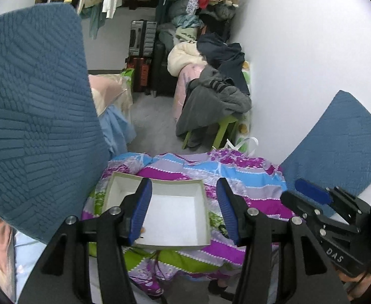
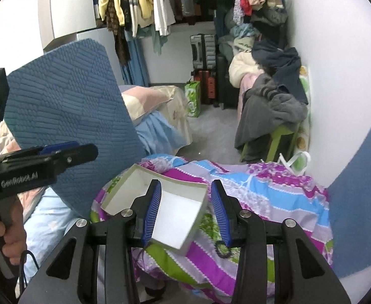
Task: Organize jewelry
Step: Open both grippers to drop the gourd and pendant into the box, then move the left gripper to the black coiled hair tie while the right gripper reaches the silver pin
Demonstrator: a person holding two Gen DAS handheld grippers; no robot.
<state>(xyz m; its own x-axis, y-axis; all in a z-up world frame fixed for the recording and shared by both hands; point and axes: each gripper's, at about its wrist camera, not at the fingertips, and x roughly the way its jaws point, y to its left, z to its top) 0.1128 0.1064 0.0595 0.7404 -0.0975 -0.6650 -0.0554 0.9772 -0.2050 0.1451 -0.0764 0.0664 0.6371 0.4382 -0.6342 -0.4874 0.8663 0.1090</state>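
An open white box (image 1: pixel 175 190) sits on a striped purple, blue and green quilt (image 1: pixel 248 177). A small orange item (image 1: pixel 142 230) lies in its near left corner, partly hidden by a finger. My left gripper (image 1: pixel 185 210) hovers above the box, open, with nothing between its blue pads. The right gripper (image 1: pixel 312 192) shows at the right edge. In the right wrist view my right gripper (image 2: pixel 186 210) is open over the same box (image 2: pixel 144 179), holding nothing. A dark beaded bracelet (image 2: pixel 222 249) lies on the quilt right of the box. The left gripper (image 2: pixel 58 152) is at the left, with a hand (image 2: pixel 8 228) on its handle.
Blue quilted cushions (image 1: pixel 33 114) (image 1: pixel 337 139) stand on either side of the quilt. Beyond lie a grey floor, a green stool piled with dark clothes (image 1: pixel 215 96), suitcases (image 1: pixel 142 38), a rack of hanging clothes (image 2: pixel 147 0) and a white wall on the right.
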